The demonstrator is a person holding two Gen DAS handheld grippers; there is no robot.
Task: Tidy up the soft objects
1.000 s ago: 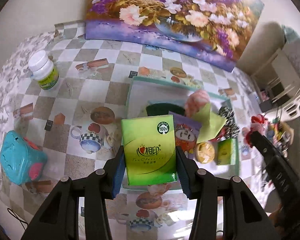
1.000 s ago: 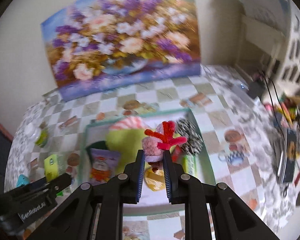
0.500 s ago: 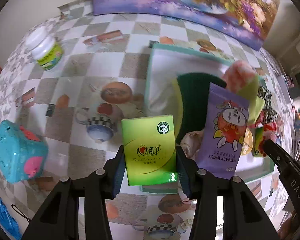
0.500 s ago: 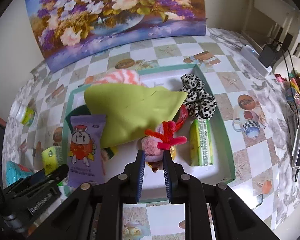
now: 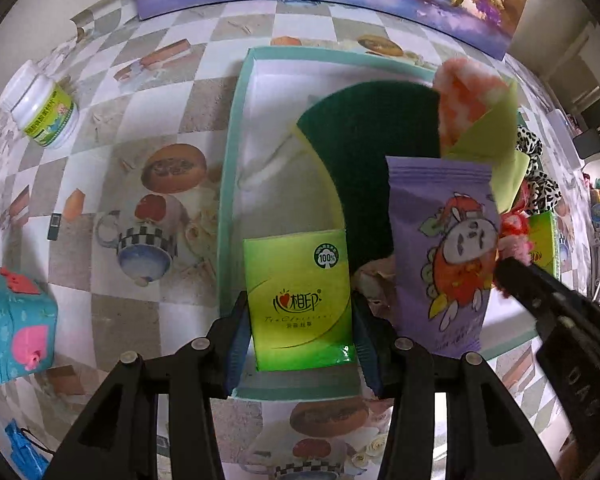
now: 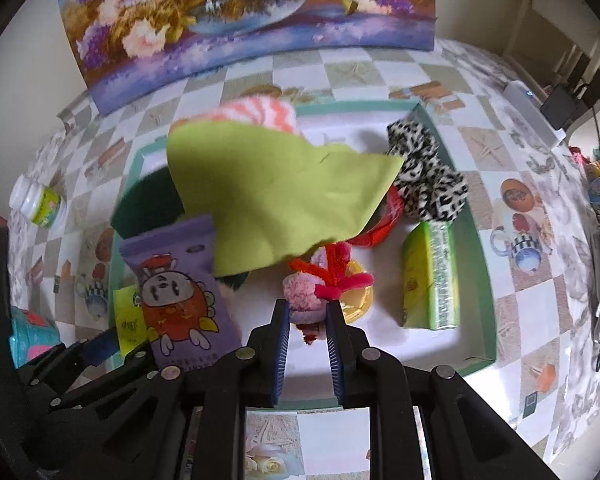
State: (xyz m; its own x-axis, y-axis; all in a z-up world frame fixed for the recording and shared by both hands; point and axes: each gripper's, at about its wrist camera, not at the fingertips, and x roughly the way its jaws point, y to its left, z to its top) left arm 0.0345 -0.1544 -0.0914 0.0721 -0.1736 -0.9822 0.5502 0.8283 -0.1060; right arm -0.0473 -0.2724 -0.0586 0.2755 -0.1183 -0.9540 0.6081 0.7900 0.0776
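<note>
Both your grippers over the teal tray [image 6: 476, 240], each one loaded

Your left gripper [image 5: 300, 320] clamps the green tissue pack [image 5: 298, 300] over the tray's near-left corner, beside the purple wipes pouch [image 5: 444, 252]; your right gripper [image 6: 307, 316] pinches the pink pom-pom toy [image 6: 304, 292] above the tray's middle

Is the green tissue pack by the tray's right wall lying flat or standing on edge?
On edge. In the right wrist view the green tissue pack rests on one narrow side on the tray floor, its other narrow side facing up.

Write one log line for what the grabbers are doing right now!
left gripper: holds green tissue pack | right gripper: holds pink plush toy | both over teal tray
</note>
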